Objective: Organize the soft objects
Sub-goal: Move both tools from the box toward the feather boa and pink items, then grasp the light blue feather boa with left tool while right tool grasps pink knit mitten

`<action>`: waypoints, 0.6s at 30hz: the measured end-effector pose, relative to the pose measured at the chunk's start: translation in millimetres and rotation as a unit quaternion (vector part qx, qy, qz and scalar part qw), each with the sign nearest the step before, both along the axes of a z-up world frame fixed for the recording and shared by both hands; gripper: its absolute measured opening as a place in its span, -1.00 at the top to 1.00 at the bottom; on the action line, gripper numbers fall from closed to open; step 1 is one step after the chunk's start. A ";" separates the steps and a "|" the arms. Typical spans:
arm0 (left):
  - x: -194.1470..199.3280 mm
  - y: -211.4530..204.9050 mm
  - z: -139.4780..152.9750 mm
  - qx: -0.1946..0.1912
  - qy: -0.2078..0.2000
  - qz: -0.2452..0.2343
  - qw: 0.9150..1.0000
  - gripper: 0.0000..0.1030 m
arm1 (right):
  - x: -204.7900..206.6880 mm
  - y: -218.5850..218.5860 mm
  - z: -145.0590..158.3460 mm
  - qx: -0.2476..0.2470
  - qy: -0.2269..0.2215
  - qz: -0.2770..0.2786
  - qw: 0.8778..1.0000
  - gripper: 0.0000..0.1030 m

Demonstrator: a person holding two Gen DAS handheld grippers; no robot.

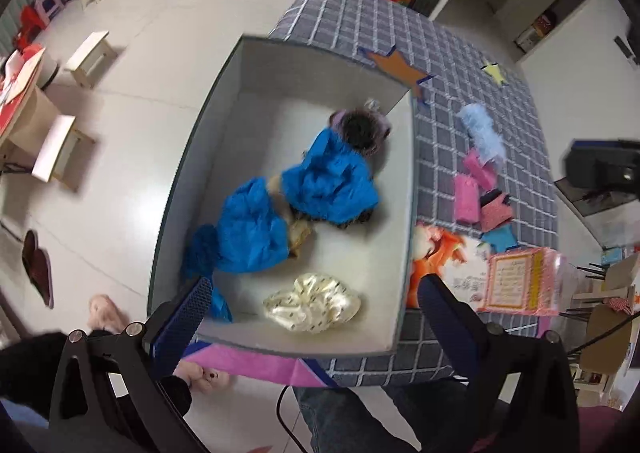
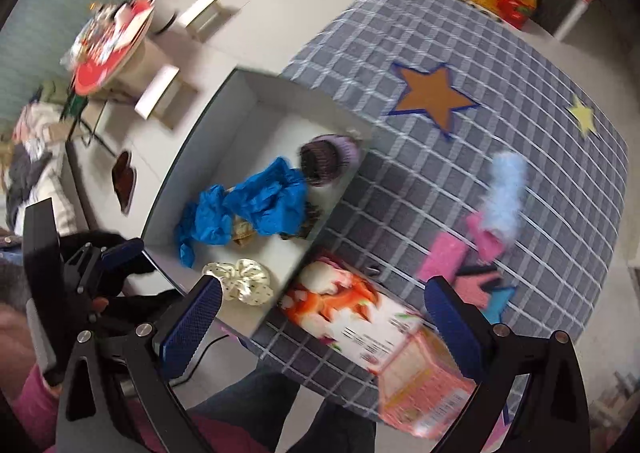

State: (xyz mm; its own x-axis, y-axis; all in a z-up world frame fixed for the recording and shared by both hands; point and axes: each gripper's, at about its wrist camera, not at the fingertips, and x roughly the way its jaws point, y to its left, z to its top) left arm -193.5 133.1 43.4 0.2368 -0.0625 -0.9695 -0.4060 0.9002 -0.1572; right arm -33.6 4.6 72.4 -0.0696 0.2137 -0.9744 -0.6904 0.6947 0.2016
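on the checked cloth [image 2: 460, 181], both tools (left [image 1: 312, 313], right [image 2: 324, 317]) spread, empty; blue fabric [image 1: 328, 181] hides blurred items.

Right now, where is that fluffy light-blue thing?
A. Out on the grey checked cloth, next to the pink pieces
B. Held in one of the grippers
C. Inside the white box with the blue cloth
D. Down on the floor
A. The fluffy light-blue thing lies on the grey checked cloth beside the pink pieces, outside the white box, and both grippers are open and hold nothing.
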 end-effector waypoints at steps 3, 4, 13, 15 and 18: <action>22.4 -8.7 12.9 0.013 -0.006 -0.038 0.999 -1.00 | 26.6 -49.0 22.6 0.009 -0.013 -0.043 0.999 -0.98; 32.2 -13.9 17.4 0.015 -0.011 -0.057 0.998 -1.00 | 34.4 -63.9 26.2 0.004 -0.017 -0.055 0.998 -0.98; 169.2 -102.6 9.3 0.044 -0.001 -0.204 0.978 -1.00 | 111.1 -195.0 -64.4 -0.057 0.026 -0.202 0.977 -0.98; 209.6 -123.1 -11.0 0.014 0.021 -0.217 0.976 -1.00 | 116.9 -202.9 -97.9 -0.057 0.047 -0.212 0.975 -0.98; 262.6 -150.4 -47.2 -0.012 0.055 -0.231 0.971 -1.00 | 118.0 -201.5 -137.8 -0.042 0.084 -0.202 0.975 -0.98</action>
State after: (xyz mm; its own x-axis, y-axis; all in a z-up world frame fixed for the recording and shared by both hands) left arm 69.1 -17.3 -3.9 0.0740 -0.1602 -0.9843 0.0250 0.9870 -0.1588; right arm 84.5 -197.0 -65.4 -0.1575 0.1758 -0.9717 -0.3197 0.9220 0.2186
